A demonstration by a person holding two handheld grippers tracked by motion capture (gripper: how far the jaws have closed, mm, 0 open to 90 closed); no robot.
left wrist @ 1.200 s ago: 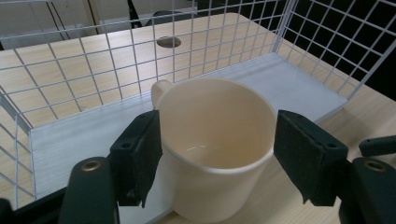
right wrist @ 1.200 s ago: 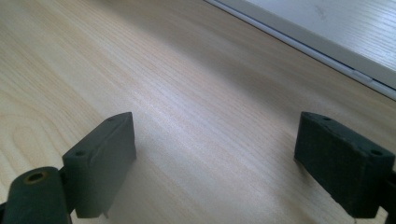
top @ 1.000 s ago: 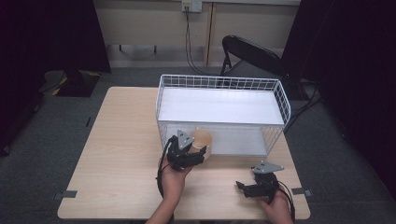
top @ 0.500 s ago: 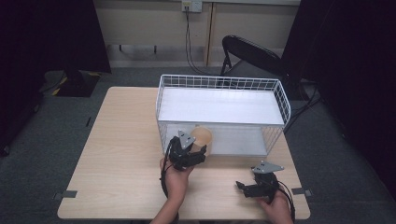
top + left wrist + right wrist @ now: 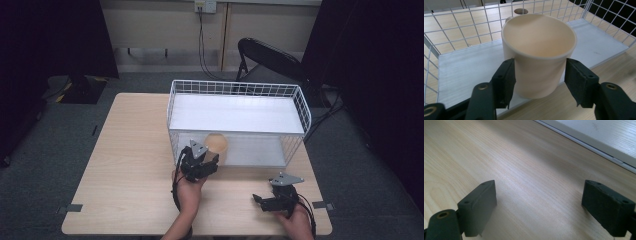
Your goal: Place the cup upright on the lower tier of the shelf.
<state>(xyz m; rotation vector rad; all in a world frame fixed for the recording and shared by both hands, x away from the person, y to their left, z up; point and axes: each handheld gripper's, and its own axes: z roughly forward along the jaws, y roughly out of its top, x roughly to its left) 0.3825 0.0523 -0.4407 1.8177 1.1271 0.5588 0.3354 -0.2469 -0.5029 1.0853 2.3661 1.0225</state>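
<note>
Left tongs (image 5: 539,80) around cream cup (image 5: 539,50), jaws either side of its wall; left pad touching, slight gap at right pad, so not clamped. Cup upright on near edge of white tray floor inside wire basket (image 5: 300,102), at its left near opening. Right tongs (image 5: 544,207) wide open, nothing held, low over bare table (image 5: 125,165), near right side.

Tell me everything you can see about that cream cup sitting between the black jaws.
The cup is plain cream, smooth and matte, possibly ceramic or plastic, slightly tapered toward its base. It stands upright and empty at the front edge of the white basket floor, with a small handle peeking out behind its rim. The left gripper brackets it: one pad looks to be against its wall, the other stands a little clear.
</note>
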